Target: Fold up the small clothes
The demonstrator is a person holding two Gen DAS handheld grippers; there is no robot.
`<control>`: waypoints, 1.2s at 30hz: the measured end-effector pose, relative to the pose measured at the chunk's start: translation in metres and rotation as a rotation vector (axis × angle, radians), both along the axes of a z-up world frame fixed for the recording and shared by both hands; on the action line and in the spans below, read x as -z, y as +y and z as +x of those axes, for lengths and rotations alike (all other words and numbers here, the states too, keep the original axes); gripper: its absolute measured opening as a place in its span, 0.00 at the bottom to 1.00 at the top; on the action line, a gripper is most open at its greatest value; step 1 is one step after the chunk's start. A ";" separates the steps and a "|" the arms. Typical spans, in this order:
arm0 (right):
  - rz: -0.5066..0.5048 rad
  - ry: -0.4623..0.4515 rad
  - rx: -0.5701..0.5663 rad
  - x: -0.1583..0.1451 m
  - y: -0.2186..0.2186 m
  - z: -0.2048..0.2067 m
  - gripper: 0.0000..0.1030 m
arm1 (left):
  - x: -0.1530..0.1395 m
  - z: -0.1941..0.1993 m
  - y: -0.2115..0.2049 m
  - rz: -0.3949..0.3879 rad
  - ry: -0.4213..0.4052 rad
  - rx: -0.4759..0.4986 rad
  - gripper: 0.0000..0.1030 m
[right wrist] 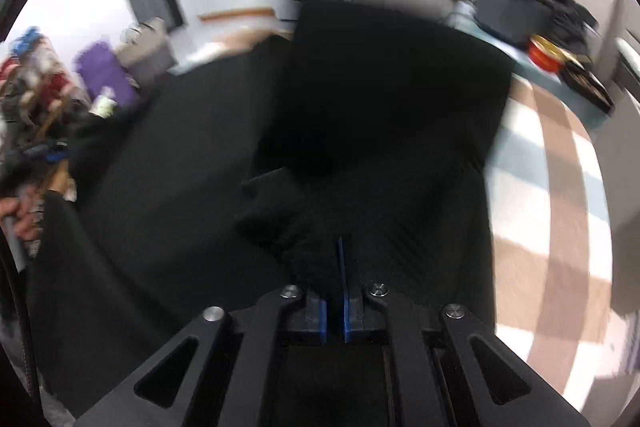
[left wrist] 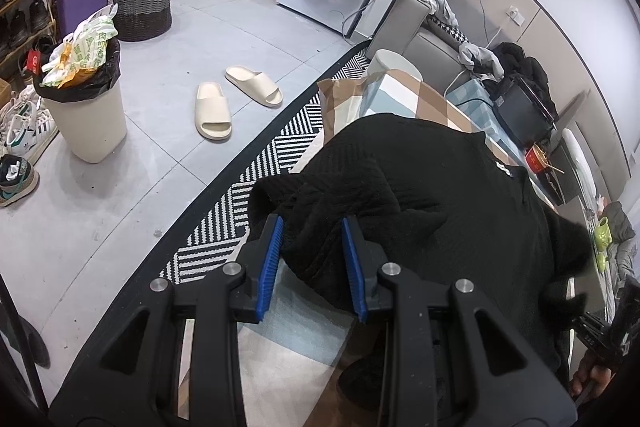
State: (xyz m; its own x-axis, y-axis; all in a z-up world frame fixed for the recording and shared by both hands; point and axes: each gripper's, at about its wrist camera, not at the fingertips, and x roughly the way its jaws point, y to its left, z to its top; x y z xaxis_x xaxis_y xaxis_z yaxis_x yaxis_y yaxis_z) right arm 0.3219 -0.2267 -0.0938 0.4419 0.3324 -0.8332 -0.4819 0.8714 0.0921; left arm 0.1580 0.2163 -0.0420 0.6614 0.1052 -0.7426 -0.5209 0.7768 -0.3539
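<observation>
Both wrist views close over black garment (left wrist: 420,187)

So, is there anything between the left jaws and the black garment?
Nothing visible. The left gripper is open, and the black knitted garment already lies between its blue pads. The right gripper is shut on the same cloth.

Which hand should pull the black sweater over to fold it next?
Probably the right. The right gripper is already shut on the black sweater, so it can pull. The left gripper is open, its fingers only straddling a fold.
</observation>
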 end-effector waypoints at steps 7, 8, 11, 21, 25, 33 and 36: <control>0.081 0.045 -0.002 -0.004 -0.017 -0.002 0.34 | 0.005 -0.002 -0.002 -0.012 0.001 0.010 0.25; 0.126 0.038 -0.002 -0.007 -0.022 -0.005 0.39 | 0.005 -0.003 -0.003 -0.013 0.003 0.011 0.25; 0.270 -0.003 0.073 -0.022 -0.051 -0.005 0.41 | 0.005 -0.004 -0.004 -0.008 0.005 0.016 0.25; 0.216 0.058 0.395 0.010 -0.096 0.040 0.45 | 0.005 -0.010 -0.006 -0.009 0.009 0.014 0.25; 0.121 0.030 0.345 0.018 -0.063 0.048 0.44 | 0.005 -0.012 -0.007 -0.003 0.016 0.014 0.25; 0.105 -0.067 0.444 0.019 -0.083 0.043 0.04 | 0.006 -0.011 -0.007 -0.008 0.016 0.008 0.25; 0.107 -0.055 0.575 0.018 -0.111 0.043 0.03 | 0.006 -0.011 -0.007 -0.009 0.018 0.008 0.25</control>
State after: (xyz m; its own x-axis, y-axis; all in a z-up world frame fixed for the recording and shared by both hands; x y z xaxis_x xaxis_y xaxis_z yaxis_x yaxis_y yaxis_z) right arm 0.3650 -0.3379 -0.1122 0.6178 0.1073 -0.7790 0.0588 0.9816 0.1819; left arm 0.1468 0.2092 -0.0479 0.6486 0.0934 -0.7554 -0.5211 0.7778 -0.3513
